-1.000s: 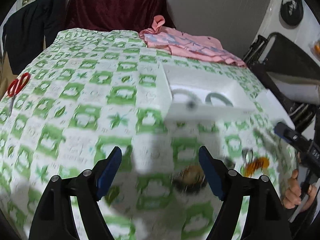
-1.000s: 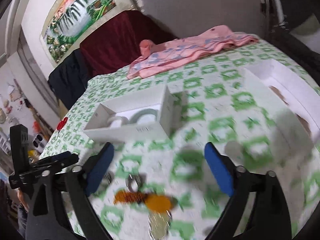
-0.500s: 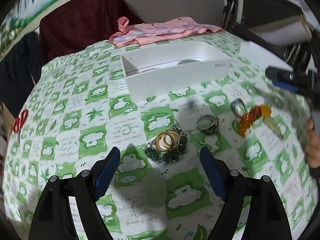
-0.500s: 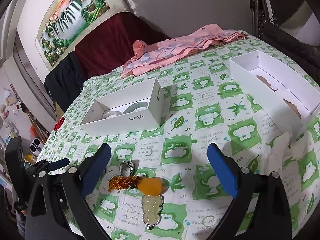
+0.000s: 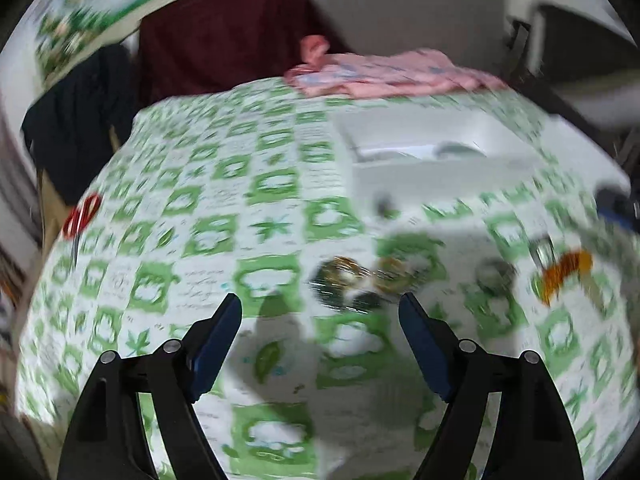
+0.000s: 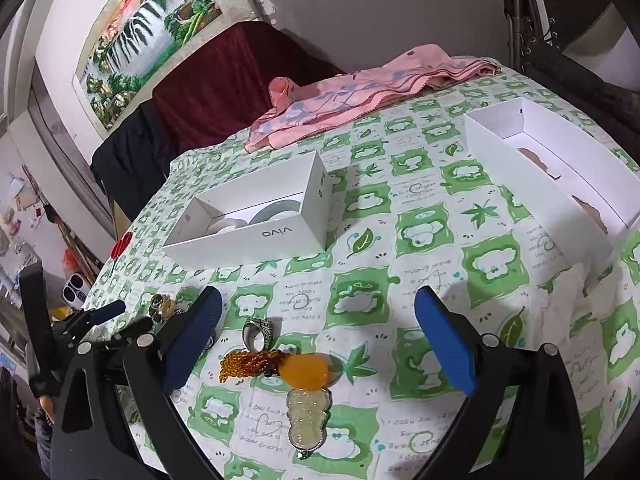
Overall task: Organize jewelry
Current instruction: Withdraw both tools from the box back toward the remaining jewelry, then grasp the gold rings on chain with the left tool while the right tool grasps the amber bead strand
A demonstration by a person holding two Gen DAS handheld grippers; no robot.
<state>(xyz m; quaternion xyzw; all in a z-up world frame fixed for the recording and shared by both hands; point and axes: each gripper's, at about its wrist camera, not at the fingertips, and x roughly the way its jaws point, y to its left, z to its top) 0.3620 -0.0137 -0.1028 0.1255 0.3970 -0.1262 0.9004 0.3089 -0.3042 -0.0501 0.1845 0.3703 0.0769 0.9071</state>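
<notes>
Jewelry lies loose near the table's front edge. Right wrist view: silver ring [image 6: 258,333], amber bead strand [image 6: 250,363], orange oval pendant [image 6: 307,373] and pale gourd-shaped pendant [image 6: 308,423], touching one another in a line running toward the front edge. Left of them, a gold-and-dark bracelet cluster [image 6: 162,307] near the front left part of the table; the left wrist view is motion-blurred but shows the same cluster [image 5: 352,282].

Right gripper [image 6: 318,336]: blue pads well apart, nothing between them but cloth; ring and pendants lie just below the gap. Left gripper [image 5: 320,332]: pads apart, empty, above the cloth, cluster just beyond the tips.

Surface: table under a green-and-white checked cloth [image 6: 424,216]. Open cloth between the two boxes and across the left half. Pink garment [image 6: 360,96] bunched at the far edge; red scissors [image 5: 80,216] at the left edge.

Containers: white open box marked "vivo" [image 6: 256,236], mid-table, holds pale rings, kind unclear. Second white open box [image 6: 520,148] at the right edge, torn brownish lining inside.

Room: waterfall picture [image 6: 144,36] on the wall, dark red cloth [image 6: 224,76] below.
</notes>
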